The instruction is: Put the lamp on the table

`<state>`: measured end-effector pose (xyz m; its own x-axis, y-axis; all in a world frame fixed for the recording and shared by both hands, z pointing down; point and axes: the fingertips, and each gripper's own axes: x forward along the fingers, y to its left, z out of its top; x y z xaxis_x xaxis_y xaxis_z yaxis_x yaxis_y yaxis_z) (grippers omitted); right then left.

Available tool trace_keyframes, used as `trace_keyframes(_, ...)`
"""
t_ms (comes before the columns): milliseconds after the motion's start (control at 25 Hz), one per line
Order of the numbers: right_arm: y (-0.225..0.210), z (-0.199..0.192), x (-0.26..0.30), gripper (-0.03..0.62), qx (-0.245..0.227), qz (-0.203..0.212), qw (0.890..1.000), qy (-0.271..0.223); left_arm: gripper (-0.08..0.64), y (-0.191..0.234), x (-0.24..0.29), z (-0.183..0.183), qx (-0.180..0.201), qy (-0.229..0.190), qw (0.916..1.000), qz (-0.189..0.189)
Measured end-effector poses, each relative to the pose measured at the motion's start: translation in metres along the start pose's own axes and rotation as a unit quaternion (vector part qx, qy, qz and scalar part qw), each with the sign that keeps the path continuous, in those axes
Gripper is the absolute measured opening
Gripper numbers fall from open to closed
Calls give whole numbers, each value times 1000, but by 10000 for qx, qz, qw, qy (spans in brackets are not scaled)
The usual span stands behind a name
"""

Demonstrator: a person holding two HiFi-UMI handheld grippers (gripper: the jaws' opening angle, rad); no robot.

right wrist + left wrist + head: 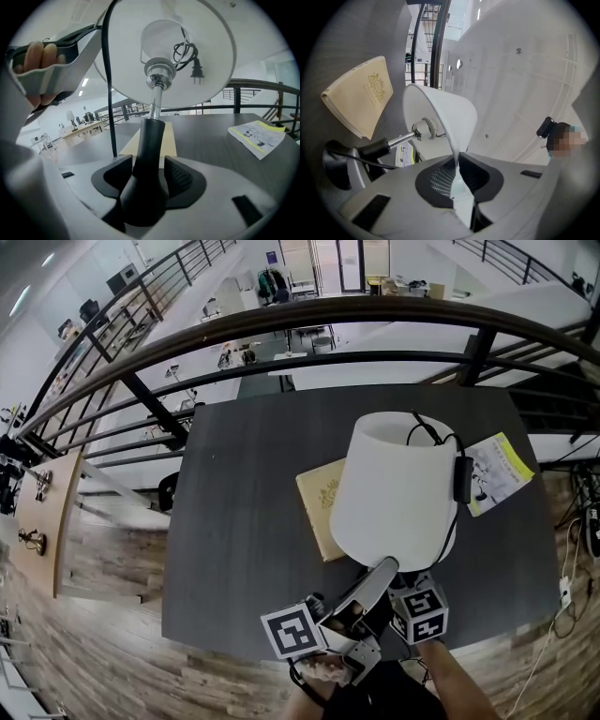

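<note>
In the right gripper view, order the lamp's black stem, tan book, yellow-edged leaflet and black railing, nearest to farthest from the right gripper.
1. Black lamp stem, between the jaws.
2. Tan book, just behind the stem.
3. Yellow-edged white leaflet, right on the dark table.
4. Black metal railing, beyond the table.

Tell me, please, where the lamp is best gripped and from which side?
Take the black neck, coming level from the near side with one jaw on each side of it: it is slim and rigid. The white shade is wide and thin, so a rim pinch likely only steadies.
</note>
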<state>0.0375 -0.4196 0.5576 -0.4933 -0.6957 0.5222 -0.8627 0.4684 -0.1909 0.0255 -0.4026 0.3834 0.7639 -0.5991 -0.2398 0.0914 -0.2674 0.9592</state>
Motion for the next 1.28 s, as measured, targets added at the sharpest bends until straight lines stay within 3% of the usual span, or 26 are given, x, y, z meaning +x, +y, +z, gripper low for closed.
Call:
trace_keyframes(400, 2, -29, -37, 236, 159, -140, 9998, 56, 64, -3, -16, -20, 34, -104, 9999, 14)
trace_keyframes(1280, 31, -77, -102, 236, 227, 98, 9996, 128, 86, 1, -66, -67, 72, -627, 9978, 225)
